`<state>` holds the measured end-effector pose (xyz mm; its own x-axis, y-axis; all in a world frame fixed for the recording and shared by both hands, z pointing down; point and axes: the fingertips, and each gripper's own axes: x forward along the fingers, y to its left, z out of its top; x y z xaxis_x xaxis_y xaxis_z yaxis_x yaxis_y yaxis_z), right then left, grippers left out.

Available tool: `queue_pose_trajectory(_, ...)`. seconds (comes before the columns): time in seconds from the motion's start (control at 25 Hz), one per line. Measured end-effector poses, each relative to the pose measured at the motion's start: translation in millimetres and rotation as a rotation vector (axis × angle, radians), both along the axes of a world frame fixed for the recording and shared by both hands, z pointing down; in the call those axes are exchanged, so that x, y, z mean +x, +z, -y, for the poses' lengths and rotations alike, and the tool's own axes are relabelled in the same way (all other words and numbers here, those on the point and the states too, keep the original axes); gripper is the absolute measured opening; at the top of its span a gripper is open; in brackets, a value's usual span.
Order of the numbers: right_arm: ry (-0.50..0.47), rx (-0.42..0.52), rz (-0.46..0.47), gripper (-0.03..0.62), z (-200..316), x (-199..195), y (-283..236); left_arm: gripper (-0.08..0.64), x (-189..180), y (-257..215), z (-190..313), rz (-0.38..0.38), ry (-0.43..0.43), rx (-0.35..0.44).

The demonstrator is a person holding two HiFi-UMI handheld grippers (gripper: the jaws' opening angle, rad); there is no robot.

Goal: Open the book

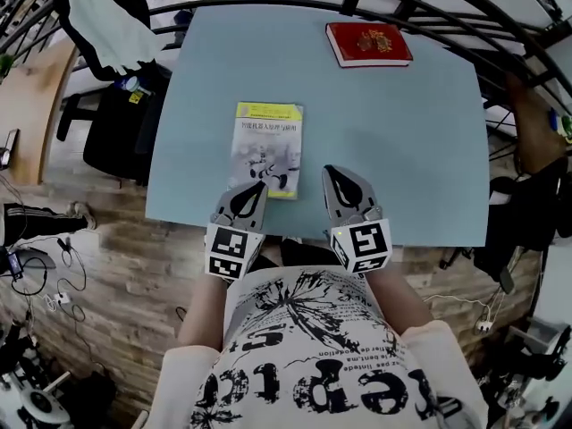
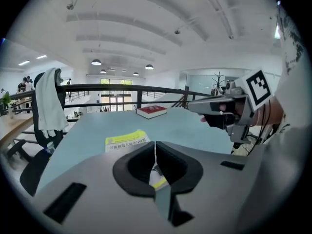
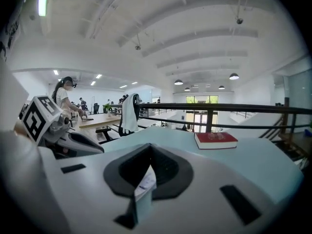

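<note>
Jaws shut and empty on the left gripper (image 1: pixel 253 186) and right gripper (image 1: pixel 332 170) seem meant as thin wedges to prise it open, since the closed yellow-and-white paperback book (image 1: pixel 266 146) lies flat on the pale blue table (image 1: pixel 402 150), its near edge at the left tips.

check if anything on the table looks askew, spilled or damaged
Nothing stands out. The yellow-topped book lies flat and closed on the light blue table, and the red book lies closed near its far edge. No spill or damage shows.
</note>
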<state>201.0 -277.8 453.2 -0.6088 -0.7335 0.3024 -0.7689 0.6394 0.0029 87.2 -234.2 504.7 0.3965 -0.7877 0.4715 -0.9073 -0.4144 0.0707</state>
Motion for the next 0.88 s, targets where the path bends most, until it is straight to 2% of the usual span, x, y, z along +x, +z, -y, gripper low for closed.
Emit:
queue_pose_trajectory(0.2,-0.025,-0.023,0.016,0.011,7,0,16,0.027,28,48,-2,0.031,0.062,-0.098)
queue_pose_trajectory(0.32,-0.023,-0.041,0.019,0.011,8,5,24,0.123,45,77,-7,0.085,0.124,-0.16)
queue_pose_trajectory(0.44,-0.014,-0.058,0.02,0.011,8,10,31,0.146,57,96,-7,0.102,0.152,-0.198)
queue_pose_trajectory(0.72,0.043,-0.093,0.013,0.011,5,33,45,0.164,72,119,-1,0.174,0.194,-0.215)
queue_pose_trajectory(0.88,0.07,-0.109,0.016,0.011,2,40,49,0.13,72,128,3,0.188,0.193,-0.216)
